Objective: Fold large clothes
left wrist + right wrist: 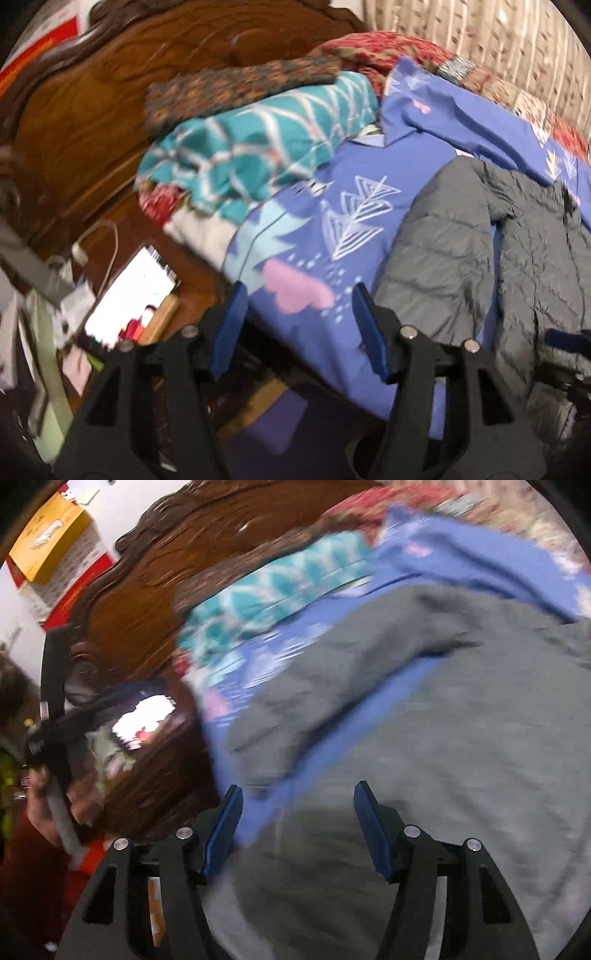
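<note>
My left gripper [299,325] and right gripper [297,821]: jaws apart, holding nothing, above the grey puffer jacket [480,251] spread on the blue bedsheet [332,206].

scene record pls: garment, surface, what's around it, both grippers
garment: grey jacket, spread out, not folded
surface: bed with blue sheet
beside: teal blanket piled by the wooden headboard
off bed: lit phone on wood at the left
left gripper: open, nothing between the pads, over the sheet
right gripper: open, empty, over the jacket
image: right wrist view blurred
</note>
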The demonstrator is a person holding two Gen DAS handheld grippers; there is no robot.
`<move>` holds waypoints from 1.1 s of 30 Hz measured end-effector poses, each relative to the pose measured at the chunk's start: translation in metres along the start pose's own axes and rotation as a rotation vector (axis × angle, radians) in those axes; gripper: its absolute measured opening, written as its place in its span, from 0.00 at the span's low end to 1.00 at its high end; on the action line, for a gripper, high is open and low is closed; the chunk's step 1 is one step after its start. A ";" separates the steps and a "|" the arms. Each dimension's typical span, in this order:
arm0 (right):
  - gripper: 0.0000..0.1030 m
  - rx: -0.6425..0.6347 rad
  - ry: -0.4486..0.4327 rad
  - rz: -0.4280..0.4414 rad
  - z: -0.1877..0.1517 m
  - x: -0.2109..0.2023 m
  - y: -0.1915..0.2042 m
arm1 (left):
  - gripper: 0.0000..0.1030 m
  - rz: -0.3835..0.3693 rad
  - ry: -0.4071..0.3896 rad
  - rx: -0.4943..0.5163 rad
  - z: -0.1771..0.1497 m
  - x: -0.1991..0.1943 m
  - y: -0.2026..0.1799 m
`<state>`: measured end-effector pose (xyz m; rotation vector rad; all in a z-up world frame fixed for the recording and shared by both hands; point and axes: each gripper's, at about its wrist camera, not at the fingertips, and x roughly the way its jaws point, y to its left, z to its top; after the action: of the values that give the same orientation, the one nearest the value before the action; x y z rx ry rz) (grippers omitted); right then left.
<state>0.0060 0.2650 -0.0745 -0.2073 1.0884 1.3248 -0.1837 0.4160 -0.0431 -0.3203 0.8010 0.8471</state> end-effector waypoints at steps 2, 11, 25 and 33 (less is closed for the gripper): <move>0.79 0.095 0.055 0.025 0.008 0.028 -0.006 | 0.55 -0.007 0.006 -0.011 -0.008 -0.004 0.012; 0.23 0.145 0.074 0.102 0.041 0.036 -0.011 | 0.55 0.000 -0.012 -0.050 -0.021 -0.017 0.031; 0.23 0.129 -0.150 -0.559 0.059 -0.226 -0.226 | 0.55 -0.240 -0.071 0.156 0.047 0.005 -0.129; 0.27 0.450 -0.209 -0.729 0.037 -0.240 -0.385 | 0.55 -0.357 -0.089 0.337 0.105 0.052 -0.298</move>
<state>0.3841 0.0122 -0.0493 -0.1072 0.9698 0.4261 0.1183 0.3120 -0.0260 -0.1195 0.7602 0.3803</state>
